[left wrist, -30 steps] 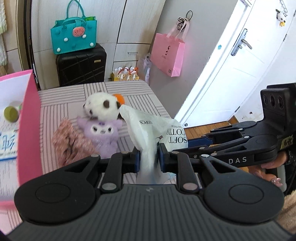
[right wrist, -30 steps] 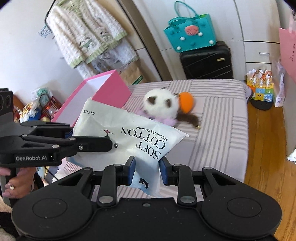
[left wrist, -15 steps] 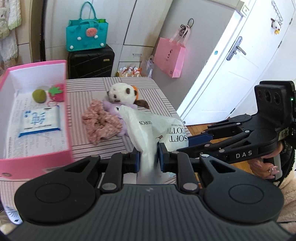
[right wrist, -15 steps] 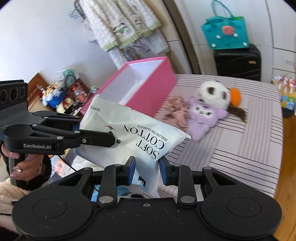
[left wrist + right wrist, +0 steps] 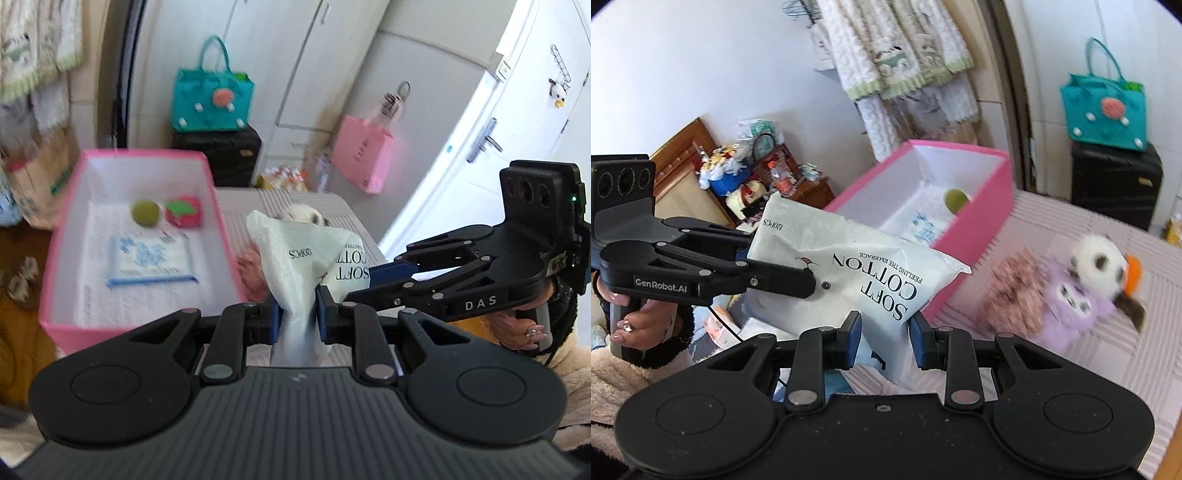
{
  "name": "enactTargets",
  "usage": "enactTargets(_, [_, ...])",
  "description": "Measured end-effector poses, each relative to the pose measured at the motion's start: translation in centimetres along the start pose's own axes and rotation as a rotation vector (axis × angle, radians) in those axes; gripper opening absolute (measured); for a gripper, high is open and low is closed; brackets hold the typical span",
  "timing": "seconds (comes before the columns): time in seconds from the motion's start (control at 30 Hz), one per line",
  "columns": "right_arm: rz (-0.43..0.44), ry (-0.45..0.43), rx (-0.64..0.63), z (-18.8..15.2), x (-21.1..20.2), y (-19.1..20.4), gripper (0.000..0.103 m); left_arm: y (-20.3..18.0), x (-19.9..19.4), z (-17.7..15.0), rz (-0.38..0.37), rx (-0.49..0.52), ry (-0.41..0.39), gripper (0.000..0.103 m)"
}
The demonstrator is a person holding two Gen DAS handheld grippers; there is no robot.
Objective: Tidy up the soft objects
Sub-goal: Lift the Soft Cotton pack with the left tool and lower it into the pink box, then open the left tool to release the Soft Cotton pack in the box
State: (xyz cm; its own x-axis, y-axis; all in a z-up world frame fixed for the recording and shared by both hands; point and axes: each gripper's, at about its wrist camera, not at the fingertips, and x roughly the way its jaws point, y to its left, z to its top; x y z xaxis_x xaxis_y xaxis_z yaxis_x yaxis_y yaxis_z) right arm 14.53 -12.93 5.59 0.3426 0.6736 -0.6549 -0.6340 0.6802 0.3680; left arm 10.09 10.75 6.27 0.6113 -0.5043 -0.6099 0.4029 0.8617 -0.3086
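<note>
A white "SOFT COTTON" bag hangs in the air between both grippers; it also shows in the right wrist view. My left gripper is shut on one end of the bag. My right gripper is shut on its other end. The pink box stands to the left on the striped bed, holding a green ball, a red strawberry toy and a blue-white pack. The box also shows in the right wrist view.
On the striped bed lie a pink scrunchy cloth, a purple plush and a white panda plush. A black suitcase with a teal bag stands behind. A cluttered wooden cabinet is at left.
Both grippers have swung left with the bag, toward the pink box. The box now fills more of both views and the plush toys have shifted to the right.
</note>
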Motion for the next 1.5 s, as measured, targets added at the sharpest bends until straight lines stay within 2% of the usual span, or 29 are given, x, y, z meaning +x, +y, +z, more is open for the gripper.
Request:
enactTargets(0.13, [-0.003,-0.043,-0.075,2.2,1.7,1.1,0.029,2.0,-0.4,1.0,0.051,0.024,-0.066,0.018])
enactTargets(0.27, [-0.016,-0.055,-0.125,4.5,4.4,1.2,0.024,4.8,0.7,2.1,0.089,0.005,-0.073,0.018])
enactTargets(0.37, [-0.02,-0.042,-0.119,6.3,6.9,0.5,0.021,7.0,2.3,3.1,0.122,-0.011,-0.051,0.018])
enactTargets(0.5, [-0.039,-0.008,-0.103,8.1,10.5,-0.7,0.018,10.3,4.9,4.3,0.171,-0.052,0.018,0.018])
enactTargets(0.67, [-0.1,0.053,-0.101,9.0,14.6,-1.4,0.017,13.7,8.2,4.6,0.199,-0.091,0.091,0.018])
enactTargets(0.77, [-0.149,0.074,-0.098,9.2,16.3,-2.1,0.01,15.2,10.1,4.7,0.205,-0.122,0.131,0.018])
enactTargets(0.87, [-0.154,0.079,-0.096,9.5,16.9,-2.4,0.007,16.0,12.0,4.7,0.244,-0.123,0.155,0.018])
enactTargets(1.0, [-0.216,0.041,-0.16,9.9,16.1,-1.5,0.007,16.9,13.0,5.2,0.228,-0.136,0.156,0.018])
enactTargets(1.3, [-0.161,0.029,-0.148,9.3,14.1,-1.4,0.012,16.4,14.4,5.7,0.237,-0.154,0.167,0.018])
enactTargets(1.37, [-0.153,0.03,-0.159,9.0,14.0,-1.1,0.012,15.9,14.7,5.8,0.272,-0.145,0.162,0.024])
enactTargets(1.47, [-0.149,0.033,-0.166,8.7,13.9,-0.8,0.012,14.7,14.8,5.8,0.397,-0.066,0.159,0.05])
enactTargets(1.5, [-0.15,0.035,-0.169,8.6,13.7,-0.8,0.012,14.3,14.5,5.9,0.433,-0.031,0.15,0.053])
